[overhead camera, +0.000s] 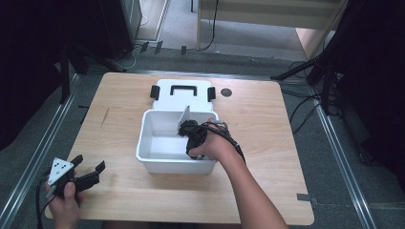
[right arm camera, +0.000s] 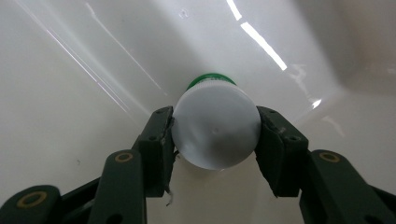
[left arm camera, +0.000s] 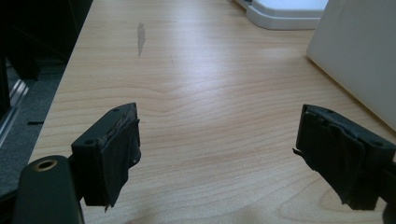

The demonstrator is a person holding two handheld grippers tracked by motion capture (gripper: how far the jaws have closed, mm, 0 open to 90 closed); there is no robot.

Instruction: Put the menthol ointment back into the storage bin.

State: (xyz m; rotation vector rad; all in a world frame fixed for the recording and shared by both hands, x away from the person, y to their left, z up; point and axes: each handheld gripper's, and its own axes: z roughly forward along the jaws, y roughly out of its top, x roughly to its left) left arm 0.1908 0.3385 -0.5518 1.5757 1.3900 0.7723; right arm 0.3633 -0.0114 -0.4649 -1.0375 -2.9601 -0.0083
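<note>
One bottle (right arm camera: pixel 215 125), white-capped with a green band below the cap, is sitting between the jaws of the right gripper (overhead camera: pixel 193 135), which is clamping it from both sides inside the one white bin (overhead camera: pixel 143 143). Just beyond that gripper the bin's single lid (overhead camera: pixel 181 95) is lying flat on the pale wooden table (overhead camera: pixel 267 143), with grey floor and dark stands surrounding it. The left gripper (overhead camera: pixel 88 169) is hovering with jaws spread wide and empty, the bin's wall (left arm camera: pixel 359 56) standing to its right.
</note>
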